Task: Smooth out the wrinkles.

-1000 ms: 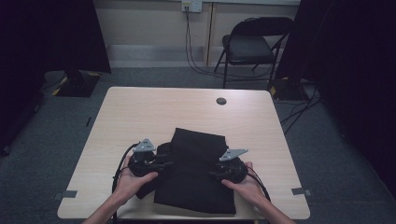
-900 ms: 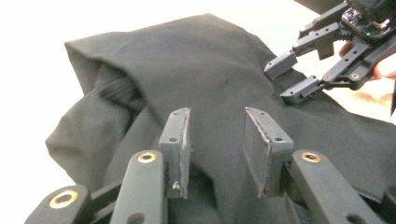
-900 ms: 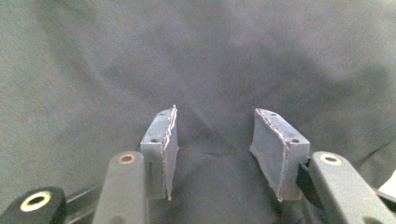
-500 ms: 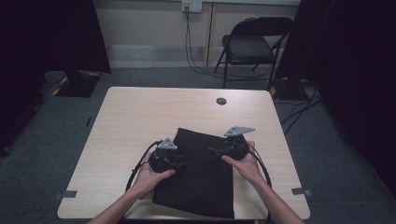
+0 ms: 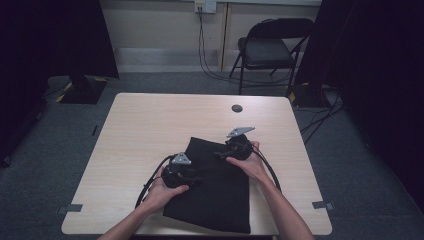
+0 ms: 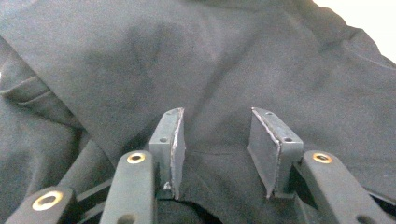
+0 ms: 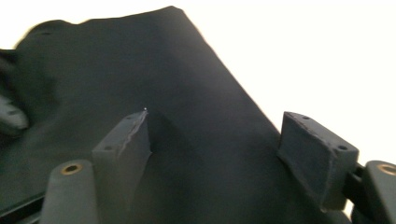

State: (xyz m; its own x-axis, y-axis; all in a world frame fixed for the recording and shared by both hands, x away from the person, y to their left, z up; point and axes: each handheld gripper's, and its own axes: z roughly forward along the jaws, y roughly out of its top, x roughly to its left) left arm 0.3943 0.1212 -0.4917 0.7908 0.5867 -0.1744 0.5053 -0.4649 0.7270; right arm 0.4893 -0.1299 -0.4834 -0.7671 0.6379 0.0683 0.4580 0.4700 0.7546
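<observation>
A black cloth (image 5: 220,195) lies folded on the light wooden table (image 5: 150,125), reaching to its near edge. My left gripper (image 5: 196,178) rests on the cloth's left part. In the left gripper view its jaws (image 6: 215,114) stand apart over wrinkled cloth (image 6: 140,60) with a low ridge between them; the pads do not press it, and the jaws have just been opening. My right gripper (image 5: 221,152) is at the cloth's far right part. Its jaws (image 7: 219,121) have just been opening wide, with the cloth's edge (image 7: 140,70) lying loose between them.
A small dark round disc (image 5: 237,108) sits on the table's far side. A folding chair (image 5: 270,50) stands beyond the table, with cables (image 5: 205,45) running down the wall. Tape marks (image 5: 322,204) lie on the grey floor.
The left hand has moved right, onto the cloth. The right hand has moved away from me along the cloth's right side. The cloth looks narrower than a second ago.
</observation>
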